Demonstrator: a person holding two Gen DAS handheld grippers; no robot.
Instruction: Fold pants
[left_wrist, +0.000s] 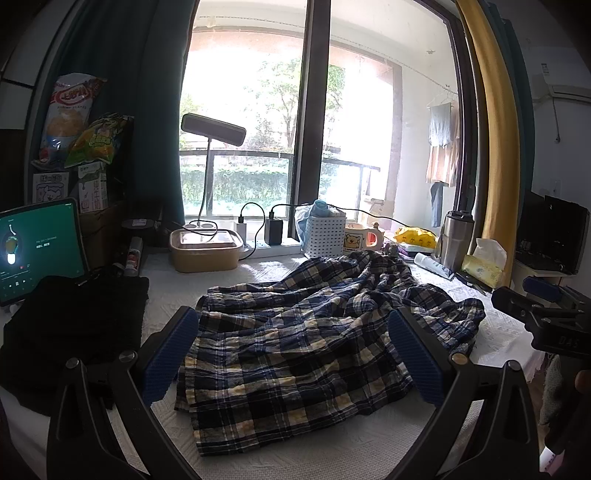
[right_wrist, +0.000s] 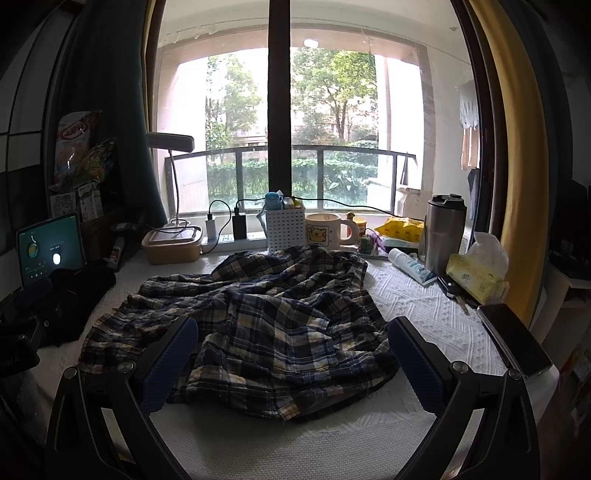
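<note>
Blue, white and yellow plaid pants (left_wrist: 295, 343) lie crumpled on a white textured table cover (left_wrist: 325, 443), and show in the right wrist view too (right_wrist: 266, 325). My left gripper (left_wrist: 291, 354) is open, held above the near part of the pants, holding nothing. My right gripper (right_wrist: 291, 358) is open over the near edge of the pants, holding nothing. The right gripper's body shows at the right edge of the left wrist view (left_wrist: 546, 317).
A black garment (left_wrist: 74, 332) and a lit tablet (left_wrist: 37, 251) lie at the left. Along the window stand a lunch box (left_wrist: 205, 249), a white basket (left_wrist: 325, 236), a mug (right_wrist: 327, 230), a steel tumbler (right_wrist: 443, 232), a tube (right_wrist: 410, 266), tissues (right_wrist: 476, 273) and a phone (right_wrist: 517, 339).
</note>
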